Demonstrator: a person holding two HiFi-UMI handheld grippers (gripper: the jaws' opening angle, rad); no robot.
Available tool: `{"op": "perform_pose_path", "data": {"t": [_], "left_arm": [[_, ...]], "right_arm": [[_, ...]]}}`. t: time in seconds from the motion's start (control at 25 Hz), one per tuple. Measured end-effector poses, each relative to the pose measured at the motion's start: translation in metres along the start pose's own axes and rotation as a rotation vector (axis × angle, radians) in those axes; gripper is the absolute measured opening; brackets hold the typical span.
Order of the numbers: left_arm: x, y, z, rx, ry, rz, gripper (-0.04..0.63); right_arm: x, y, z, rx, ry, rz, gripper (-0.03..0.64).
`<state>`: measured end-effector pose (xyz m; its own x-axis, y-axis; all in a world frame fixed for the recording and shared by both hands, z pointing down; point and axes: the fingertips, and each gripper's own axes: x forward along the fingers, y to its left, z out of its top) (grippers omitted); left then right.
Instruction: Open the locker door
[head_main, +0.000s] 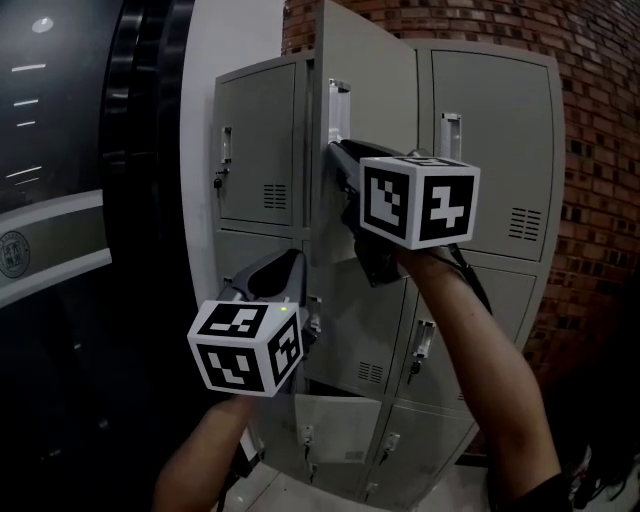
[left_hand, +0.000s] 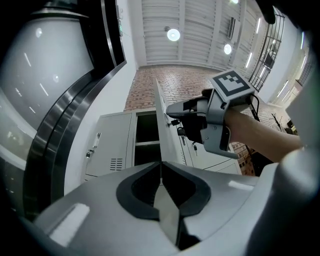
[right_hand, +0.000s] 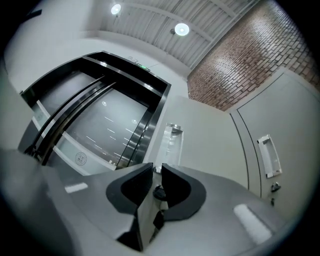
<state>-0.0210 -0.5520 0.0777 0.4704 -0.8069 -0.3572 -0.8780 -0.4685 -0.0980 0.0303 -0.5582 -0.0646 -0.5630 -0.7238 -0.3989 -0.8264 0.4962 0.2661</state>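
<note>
The grey locker bank (head_main: 260, 140) has its upper middle door (head_main: 365, 90) swung out towards me, and the left gripper view shows the dark compartment (left_hand: 146, 132) behind it. My right gripper (head_main: 335, 150) is at the door's free edge, just below the clear handle (head_main: 338, 105). Its jaws are nearly together on a small black key head (right_hand: 158, 192) between the pads, seen against the door (right_hand: 210, 135) and its handle (right_hand: 172, 142). My left gripper (head_main: 295, 256) hangs lower, before the middle row, shut with nothing in it (left_hand: 160, 163). It is clear of the door.
A curved white pillar (head_main: 195, 120) and dark glass panels (head_main: 70, 200) lie to the left, a brick wall (head_main: 590, 150) to the right. The neighbouring shut door (head_main: 490, 130) has its own handle (head_main: 451, 135). Lower lockers (head_main: 340, 430) have keys hanging.
</note>
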Motion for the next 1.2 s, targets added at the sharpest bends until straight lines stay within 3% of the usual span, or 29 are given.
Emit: {"op": "perform_pose_path", "data": {"t": [0.32, 0.68, 1.2], "left_arm": [[-0.025, -0.042, 0.004, -0.009, 0.019, 0.002, 0.003], [-0.054, -0.088, 0.012, -0.009, 0.058, -0.024, 0.003], [-0.124, -0.095, 0.026, 0.003, 0.075, -0.053, 0.003]], "right_arm": [[-0.065, -0.009, 0.010, 0.004, -0.047, -0.064, 0.052], [-0.115, 0.014, -0.009, 0.032, 0.031, -0.042, 0.041], [-0.171, 0.077, -0.052, 0.089, 0.115, -0.092, 0.041]]}}
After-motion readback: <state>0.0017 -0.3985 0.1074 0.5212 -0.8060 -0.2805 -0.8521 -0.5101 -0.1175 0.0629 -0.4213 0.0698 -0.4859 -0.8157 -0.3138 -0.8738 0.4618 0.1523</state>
